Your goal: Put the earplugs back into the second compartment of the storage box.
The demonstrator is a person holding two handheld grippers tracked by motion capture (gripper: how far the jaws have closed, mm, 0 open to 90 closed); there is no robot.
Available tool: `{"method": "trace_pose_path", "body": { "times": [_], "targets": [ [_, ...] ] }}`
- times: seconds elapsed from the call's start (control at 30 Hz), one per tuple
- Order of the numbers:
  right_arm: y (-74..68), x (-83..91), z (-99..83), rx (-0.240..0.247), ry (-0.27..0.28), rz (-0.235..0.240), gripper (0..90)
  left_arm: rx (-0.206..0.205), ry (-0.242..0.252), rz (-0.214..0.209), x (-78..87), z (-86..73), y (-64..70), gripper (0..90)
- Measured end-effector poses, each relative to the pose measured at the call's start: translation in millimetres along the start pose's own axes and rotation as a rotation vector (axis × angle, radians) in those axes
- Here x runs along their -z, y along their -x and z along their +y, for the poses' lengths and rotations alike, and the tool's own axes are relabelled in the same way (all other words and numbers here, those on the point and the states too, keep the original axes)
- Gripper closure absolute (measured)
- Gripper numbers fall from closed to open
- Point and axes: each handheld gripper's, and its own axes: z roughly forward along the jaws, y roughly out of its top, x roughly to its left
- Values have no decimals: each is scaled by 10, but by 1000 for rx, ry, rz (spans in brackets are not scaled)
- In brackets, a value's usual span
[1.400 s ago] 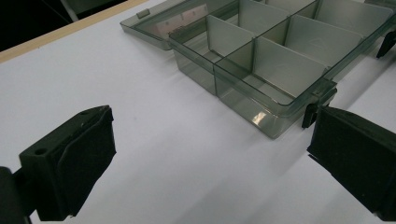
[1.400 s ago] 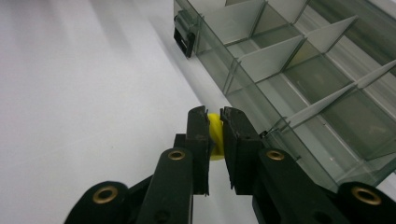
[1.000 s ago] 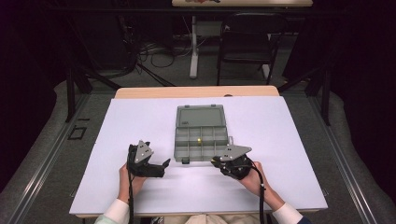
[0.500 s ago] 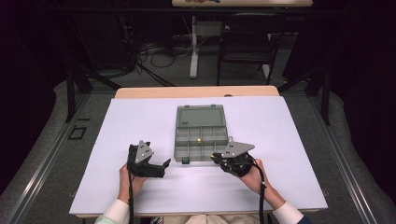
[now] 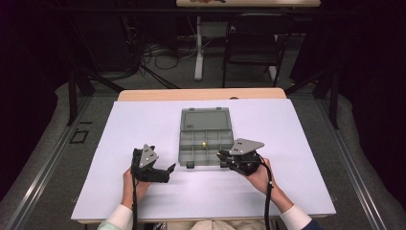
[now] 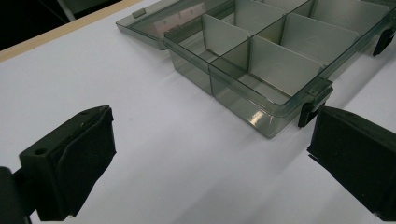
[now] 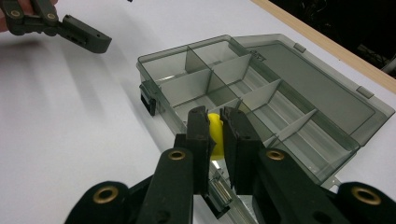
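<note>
the table (image 5: 143,201) carries a clear grey compartment organiser box (image 5: 205,139) with its lid (image 5: 206,119) folded flat on the far side. it lies between the two hand-held grippers and just ahead of them. the left hand-held gripper (image 6: 210,154) rests low on the table beside the box's near-left corner, jaws spread wide with nothing between them. the black front latch (image 6: 314,100) sits just ahead of its right jaw. the right hand-held gripper (image 7: 215,135) stands at the box's near-right corner, jaws nearly closed and pinching a small yellow piece (image 7: 215,135). in the high view another small yellow piece (image 5: 204,143) lies in a middle compartment.

the main risk is the box sliding, since nothing pins it. if the right hand-held gripper knocks the near wall or a divider (image 7: 261,95) on its way in, the light plastic would likely skid across the smooth table. the left hand-held gripper is close enough to steady it but does not touch it. the second risk is the piece itself: the grip looks shallow and the piece appears smooth, so it could squirt out, or drop early and land in the wrong compartment or on the table short of the rim. a release from too high could make it bounce over a divider.
</note>
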Motion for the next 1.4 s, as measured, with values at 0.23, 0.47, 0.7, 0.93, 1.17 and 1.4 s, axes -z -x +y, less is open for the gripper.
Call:
{"method": "trace_pose_path", "body": {
  "times": [0.23, 0.47, 0.7, 0.93, 1.17, 1.4],
  "targets": [
    [36, -20, 47, 2, 6, -7, 810, 8, 3, 1, 1, -6, -14, 0],
    [75, -54, 111, 2, 10, -13, 811, 3, 5, 3, 7, 0, -3, 0],
    [102, -78, 198, 19, 17, -22, 814, 5, 4, 4, 8, -5, -12, 0],
    [139, -128, 257, 22, 22, -30, 814, 5, 3, 2, 3, -4, -8, 0],
    [171, -174, 327, 25, 23, -34, 813, 4, 2, 0, -1, -3, -3, 0],
    [216, -228, 394, 30, 20, -41, 813, 2, 0, -2, -8, -4, -9, 0]
  ]
}}
